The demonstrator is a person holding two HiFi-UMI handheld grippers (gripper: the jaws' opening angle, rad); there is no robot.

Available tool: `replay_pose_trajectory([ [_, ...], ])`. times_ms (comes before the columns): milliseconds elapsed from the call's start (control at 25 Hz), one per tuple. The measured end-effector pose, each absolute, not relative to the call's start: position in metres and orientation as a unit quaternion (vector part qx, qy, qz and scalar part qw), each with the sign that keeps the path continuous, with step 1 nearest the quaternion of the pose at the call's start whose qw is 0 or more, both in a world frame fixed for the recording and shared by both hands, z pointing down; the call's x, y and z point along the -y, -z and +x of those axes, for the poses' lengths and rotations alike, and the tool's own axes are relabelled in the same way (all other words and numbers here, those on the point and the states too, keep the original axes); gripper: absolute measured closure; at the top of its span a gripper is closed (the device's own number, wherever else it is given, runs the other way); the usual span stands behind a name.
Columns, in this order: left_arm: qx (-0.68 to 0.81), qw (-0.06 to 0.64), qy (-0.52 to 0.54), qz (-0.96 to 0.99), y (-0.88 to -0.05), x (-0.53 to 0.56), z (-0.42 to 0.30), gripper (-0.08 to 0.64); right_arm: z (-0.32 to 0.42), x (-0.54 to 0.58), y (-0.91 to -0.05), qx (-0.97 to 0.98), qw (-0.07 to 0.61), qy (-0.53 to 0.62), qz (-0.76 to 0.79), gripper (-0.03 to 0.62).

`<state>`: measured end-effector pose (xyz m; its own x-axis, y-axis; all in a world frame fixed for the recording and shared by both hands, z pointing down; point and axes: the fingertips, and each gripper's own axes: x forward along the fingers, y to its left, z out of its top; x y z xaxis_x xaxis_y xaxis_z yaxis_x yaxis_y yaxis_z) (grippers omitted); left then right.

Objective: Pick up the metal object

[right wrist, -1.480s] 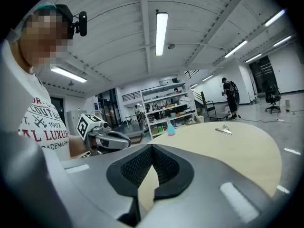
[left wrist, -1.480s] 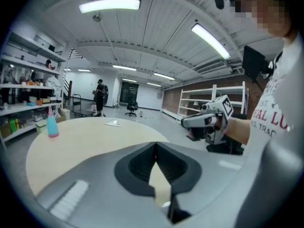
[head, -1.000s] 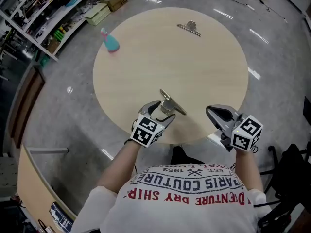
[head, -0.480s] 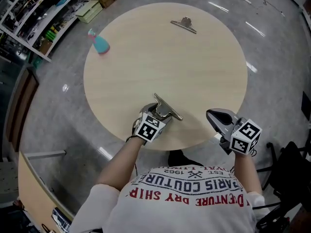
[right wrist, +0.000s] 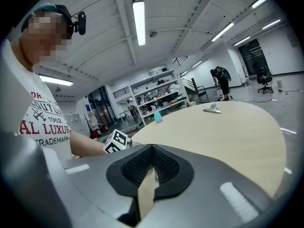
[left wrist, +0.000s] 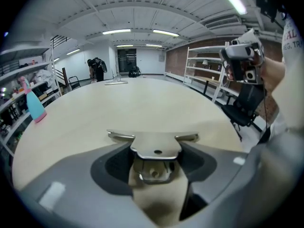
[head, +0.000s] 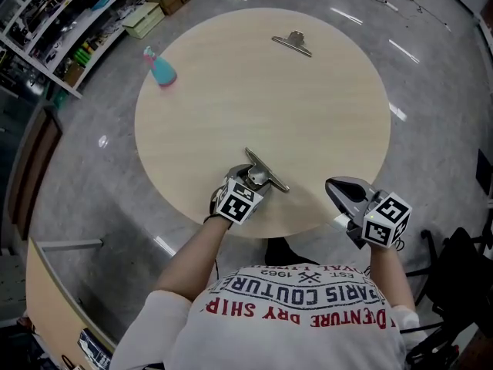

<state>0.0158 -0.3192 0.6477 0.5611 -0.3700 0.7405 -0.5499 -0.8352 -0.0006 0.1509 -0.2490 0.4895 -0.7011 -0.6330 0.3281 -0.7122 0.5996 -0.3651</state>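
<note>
A metal clip [head: 267, 173] lies on the round wooden table [head: 308, 114] near its front edge. My left gripper [head: 251, 179] is low over the table with the clip's raised handle [left wrist: 156, 148] between its jaws. The jaws are closing, and the pads stand right at the handle's sides. The clip rests on the tabletop. My right gripper [head: 340, 188] hovers off the table's front right edge, shut and holding nothing. A second metal clip [head: 293, 42] lies at the far side of the table.
A teal bottle with a pink base [head: 160, 68] stands near the table's far left edge. Shelving with boxes [head: 62, 21] runs along the left wall. A dark chair [head: 462, 268] is at my right. A person [left wrist: 97, 68] stands far off in the room.
My left gripper has pushed forward over the near clip, so its handle now sits deeper between the jaws. The right gripper has barely moved.
</note>
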Motion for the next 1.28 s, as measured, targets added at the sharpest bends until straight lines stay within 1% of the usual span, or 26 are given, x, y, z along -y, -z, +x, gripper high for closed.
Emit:
replay_pose_trajectory([
  [160,0.268,0.098,-0.348,0.893,-0.598,0.310,0.013,0.276,0.142,0.242,-0.472,0.896,0.071,-0.232,0.372,0.592],
  [440,0.251,0.063,-0.238,0.936,-0.450,0.250,-0.005,0.275,0.116,0.225,-0.421,0.913,0.061,-0.174,0.365,0.592],
  [560,0.243,0.060,-0.195,0.948,-0.407,0.221,-0.007,0.275,0.109,0.212,-0.399,0.920,0.049,-0.148,0.360,0.592],
  [800,0.255,0.056,-0.170,0.950,-0.391,0.193,-0.018,0.275,0.098,0.186,-0.375,0.923,0.046,-0.115,0.363,0.592],
  [960,0.264,0.068,-0.169,0.947,-0.398,0.188,-0.019,0.275,0.097,0.182,-0.376,0.922,0.051,-0.115,0.367,0.593],
  [1160,0.266,0.065,-0.169,0.947,-0.386,0.183,-0.017,0.275,0.098,0.180,-0.366,0.922,0.038,-0.114,0.369,0.594],
  [1280,0.270,0.064,-0.167,0.946,-0.385,0.180,-0.019,0.275,0.094,0.177,-0.369,0.922,0.048,-0.108,0.368,0.593],
])
